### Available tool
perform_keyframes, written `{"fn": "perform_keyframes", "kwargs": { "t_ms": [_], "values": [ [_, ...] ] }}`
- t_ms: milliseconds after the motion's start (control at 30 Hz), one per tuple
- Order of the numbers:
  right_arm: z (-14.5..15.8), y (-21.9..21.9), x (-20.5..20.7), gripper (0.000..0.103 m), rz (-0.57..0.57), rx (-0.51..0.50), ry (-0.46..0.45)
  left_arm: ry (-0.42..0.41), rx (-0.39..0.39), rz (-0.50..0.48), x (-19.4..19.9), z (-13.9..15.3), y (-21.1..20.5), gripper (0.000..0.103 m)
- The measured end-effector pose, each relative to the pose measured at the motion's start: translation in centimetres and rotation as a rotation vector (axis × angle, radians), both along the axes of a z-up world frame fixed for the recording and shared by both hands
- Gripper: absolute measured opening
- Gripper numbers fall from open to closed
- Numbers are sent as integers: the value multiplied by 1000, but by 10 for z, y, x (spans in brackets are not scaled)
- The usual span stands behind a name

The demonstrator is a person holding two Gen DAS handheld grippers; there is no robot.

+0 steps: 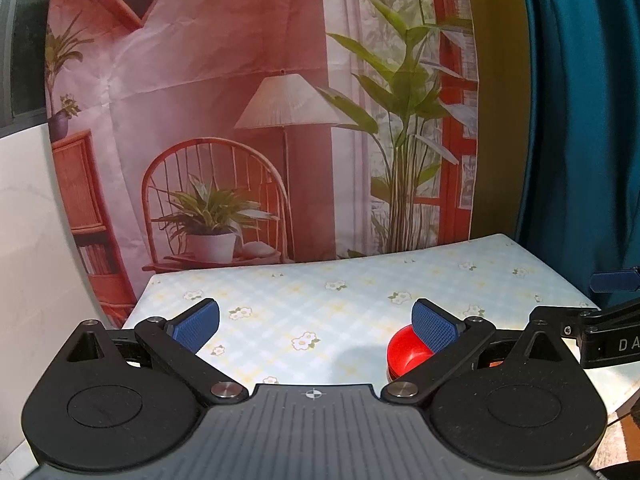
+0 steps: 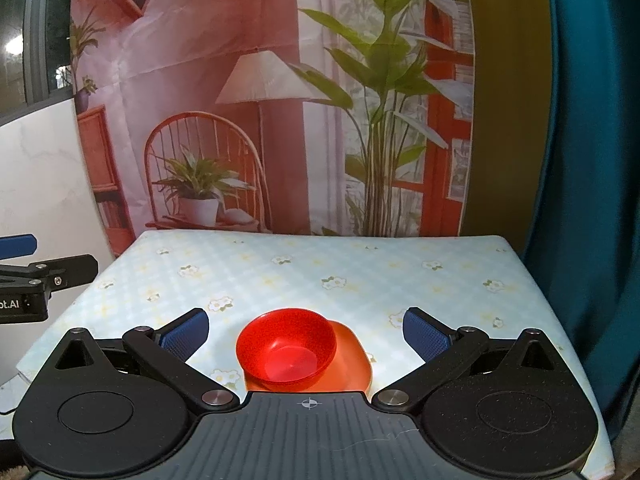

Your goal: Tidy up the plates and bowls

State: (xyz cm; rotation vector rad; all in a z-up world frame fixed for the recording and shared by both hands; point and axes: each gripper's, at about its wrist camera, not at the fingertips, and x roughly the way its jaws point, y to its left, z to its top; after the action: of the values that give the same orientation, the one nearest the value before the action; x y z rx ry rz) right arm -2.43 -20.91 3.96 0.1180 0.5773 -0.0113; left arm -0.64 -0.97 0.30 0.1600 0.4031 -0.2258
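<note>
A red bowl (image 2: pixel 286 348) sits on an orange plate (image 2: pixel 352 364) near the front of the table with the floral cloth (image 2: pixel 360 272). My right gripper (image 2: pixel 306 332) is open and empty, its blue pads on either side of the bowl and above it. My left gripper (image 1: pixel 316 322) is open and empty over the cloth (image 1: pixel 320 292), left of the bowl. In the left wrist view the red bowl (image 1: pixel 406 350) shows partly behind the right finger; the plate under it is mostly hidden.
A printed backdrop (image 2: pixel 260 100) with a chair, lamp and plants hangs behind the table. A teal curtain (image 2: pixel 592 160) hangs at the right. A white wall (image 1: pixel 32 220) is at the left. The other gripper shows at the left edge of the right wrist view (image 2: pixel 40 280).
</note>
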Motion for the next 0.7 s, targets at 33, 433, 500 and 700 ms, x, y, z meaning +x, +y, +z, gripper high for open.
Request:
{"fn": "perform_keyframes", "kwargs": {
  "t_ms": [33, 433, 500, 700],
  "values": [
    [0, -1, 0, 103, 0, 0, 1, -1, 0, 1, 0, 0, 0, 103],
    [0, -3, 2, 103, -4, -1, -1, -5, -1, 13, -3, -1, 2, 103],
    [0, -3, 2, 103, -5, -1, -1, -7, -1, 14, -4, -1, 2, 103],
    [0, -3, 2, 103, -5, -2, -1, -10, -1, 21, -4, -1, 5, 103]
  ]
}}
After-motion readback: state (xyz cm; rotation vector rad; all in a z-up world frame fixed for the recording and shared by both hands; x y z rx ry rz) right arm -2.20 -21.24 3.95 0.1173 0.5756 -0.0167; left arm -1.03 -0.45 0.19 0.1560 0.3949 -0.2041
